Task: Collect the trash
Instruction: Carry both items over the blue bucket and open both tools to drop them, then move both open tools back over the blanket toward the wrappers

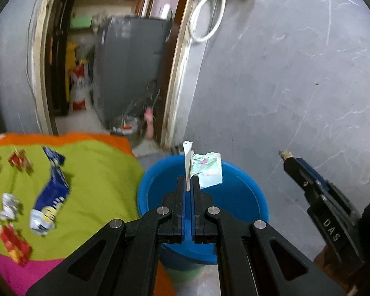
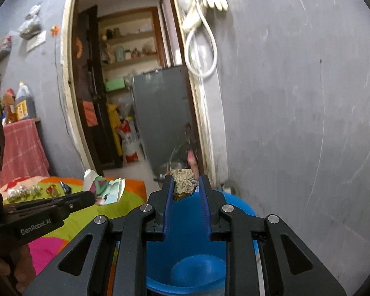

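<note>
Left wrist view: our left claw (image 1: 190, 181) is clamped on a crumpled paper wrapper (image 1: 204, 170) above the blue bucket (image 1: 246, 197).
Only here: at 9 o'clock, a blue-and-yellow packet (image 1: 50, 192), a red wrapper (image 1: 13, 244) and a silver wad (image 1: 9, 206) lie on the bright green cloth (image 1: 98, 177).
Right claw here: at 3 o'clock, side-on.
Right wrist view: our right claw (image 2: 185, 185) pinches a brownish foil scrap (image 2: 183, 183) over the bucket.
Only here: the bucket's bare floor (image 2: 197, 268); at 9 o'clock, bottles (image 2: 24, 103) above a red checked cloth (image 2: 22, 148).
</note>
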`<state>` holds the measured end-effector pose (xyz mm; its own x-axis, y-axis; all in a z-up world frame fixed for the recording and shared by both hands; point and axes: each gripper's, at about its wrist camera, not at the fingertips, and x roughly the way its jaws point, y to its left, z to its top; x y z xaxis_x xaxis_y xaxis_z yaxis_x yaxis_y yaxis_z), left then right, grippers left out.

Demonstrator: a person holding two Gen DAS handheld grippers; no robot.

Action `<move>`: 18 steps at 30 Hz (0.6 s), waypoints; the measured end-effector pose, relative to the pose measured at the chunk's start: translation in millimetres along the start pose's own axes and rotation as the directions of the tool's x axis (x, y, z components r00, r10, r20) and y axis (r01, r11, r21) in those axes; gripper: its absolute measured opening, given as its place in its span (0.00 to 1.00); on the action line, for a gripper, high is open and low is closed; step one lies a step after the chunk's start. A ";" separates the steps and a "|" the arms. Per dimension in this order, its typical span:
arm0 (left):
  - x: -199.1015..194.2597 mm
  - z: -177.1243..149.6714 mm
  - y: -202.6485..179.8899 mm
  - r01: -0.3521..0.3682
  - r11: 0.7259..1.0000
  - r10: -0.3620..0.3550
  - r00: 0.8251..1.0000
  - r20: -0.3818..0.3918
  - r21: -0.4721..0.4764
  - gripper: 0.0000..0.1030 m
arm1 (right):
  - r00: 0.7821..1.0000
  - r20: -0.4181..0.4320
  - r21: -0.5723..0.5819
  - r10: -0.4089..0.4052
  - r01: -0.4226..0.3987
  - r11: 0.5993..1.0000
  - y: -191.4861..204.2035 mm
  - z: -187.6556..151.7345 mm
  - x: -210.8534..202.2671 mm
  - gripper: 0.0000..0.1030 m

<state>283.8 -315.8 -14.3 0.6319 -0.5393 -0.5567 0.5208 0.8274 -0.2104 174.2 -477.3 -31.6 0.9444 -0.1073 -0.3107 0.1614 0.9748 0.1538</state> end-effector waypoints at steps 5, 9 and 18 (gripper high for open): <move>26.0 0.2 7.5 -0.004 1.000 0.002 0.998 -0.063 -0.023 0.03 | 0.998 -0.065 0.016 0.006 -0.005 1.000 -3.7 -8.5 16.3 0.19; 30.0 -6.5 11.4 0.004 0.999 -0.008 0.996 -0.091 -0.050 0.18 | 0.996 -0.087 0.024 0.004 -0.002 1.000 -4.2 -8.7 24.7 0.22; -4.5 -3.5 25.1 -0.021 0.996 0.021 1.000 0.003 -0.091 0.42 | 0.999 -0.051 0.029 0.005 -0.004 1.000 -3.7 0.1 18.7 0.39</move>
<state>292.0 -292.1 -19.9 0.6448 -0.5221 -0.5582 0.4531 0.8493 -0.2709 191.3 -483.0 -37.9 0.9294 -0.0923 -0.3573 0.1661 0.9692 0.1817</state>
